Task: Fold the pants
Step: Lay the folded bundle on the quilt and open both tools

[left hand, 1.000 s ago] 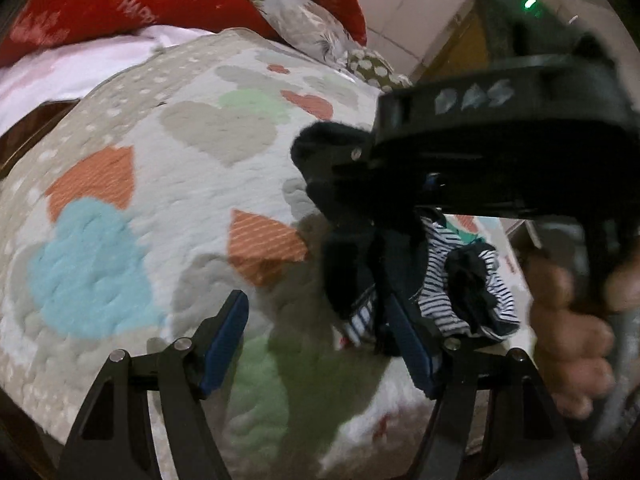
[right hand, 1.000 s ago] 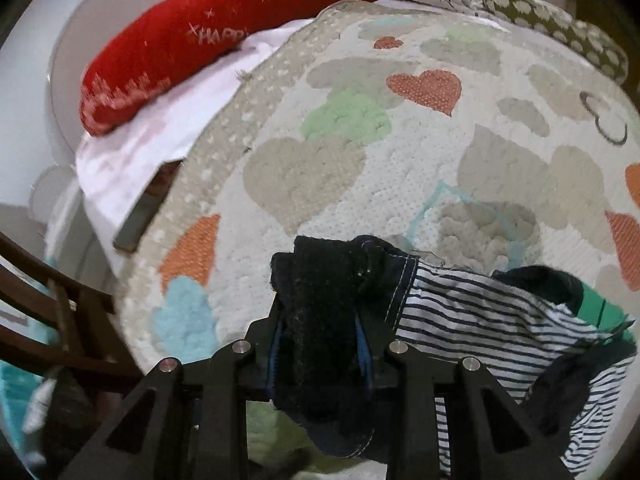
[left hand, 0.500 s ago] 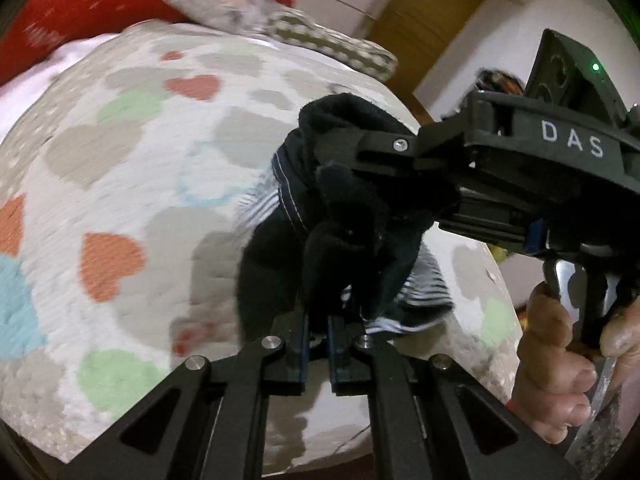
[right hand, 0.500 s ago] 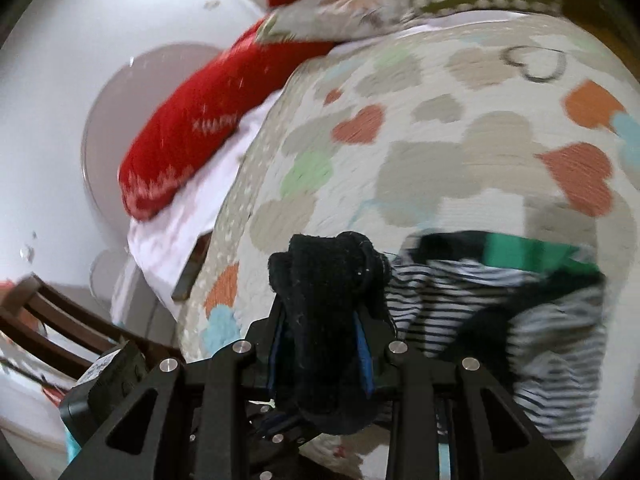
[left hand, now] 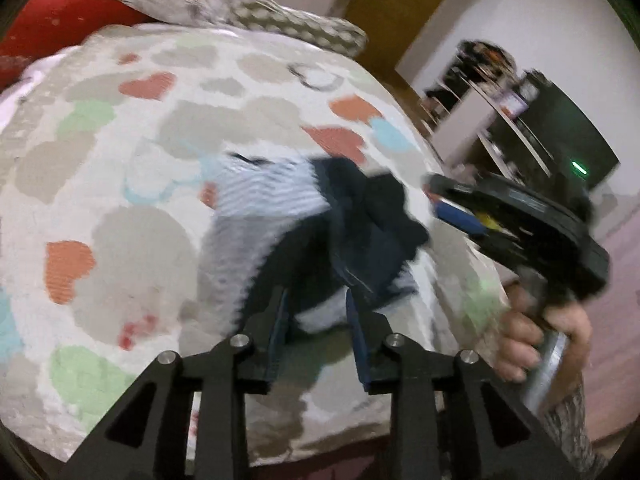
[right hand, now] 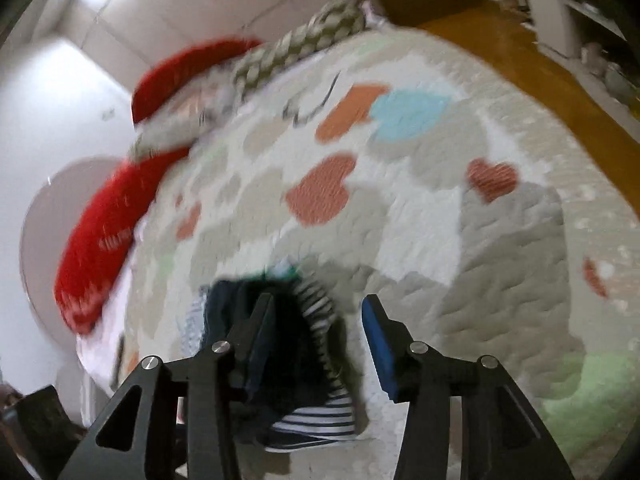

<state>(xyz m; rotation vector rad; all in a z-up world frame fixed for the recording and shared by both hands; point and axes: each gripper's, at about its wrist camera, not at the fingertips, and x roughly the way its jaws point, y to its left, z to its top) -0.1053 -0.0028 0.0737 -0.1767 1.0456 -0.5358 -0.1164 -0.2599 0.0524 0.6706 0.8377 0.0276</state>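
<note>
— Black fingers of the left gripper (left hand: 316, 320) are framing the left wrist view; how are they standing?

— Its jaws are opening, a narrow gap showing between the blue pads (left hand: 357, 330). The pants (left hand: 304, 236), a dark and striped bundle, are lying on the quilt (left hand: 120, 200) just past the fingertips, with a striped edge showing in the gap. The picture is blurred, so I cannot tell whether the pads are touching the cloth.

— Where on the bed is the bundle sitting?

— Near the quilt's near edge, toward its right side. Beyond it the right gripper (left hand: 452, 210) is hanging above the right edge, gripped by a hand (left hand: 536, 332). Red pillows (left hand: 60, 16) and a patterned pillow (left hand: 240, 12) are lying along the far edge.

— And the right wrist view?

— The right gripper (right hand: 318, 330) is spreading its jaws, the gap fairly wide. The pants (right hand: 288, 352) are lying bunched against its left finger and reaching into the gap; the right blue pad (right hand: 378, 344) is standing clear of the cloth. The bundle is sitting by the quilt's (right hand: 440, 220) near edge, with a red pillow (right hand: 104, 232) at the left and a wooden floor (right hand: 520, 60) beyond the right edge.
</note>
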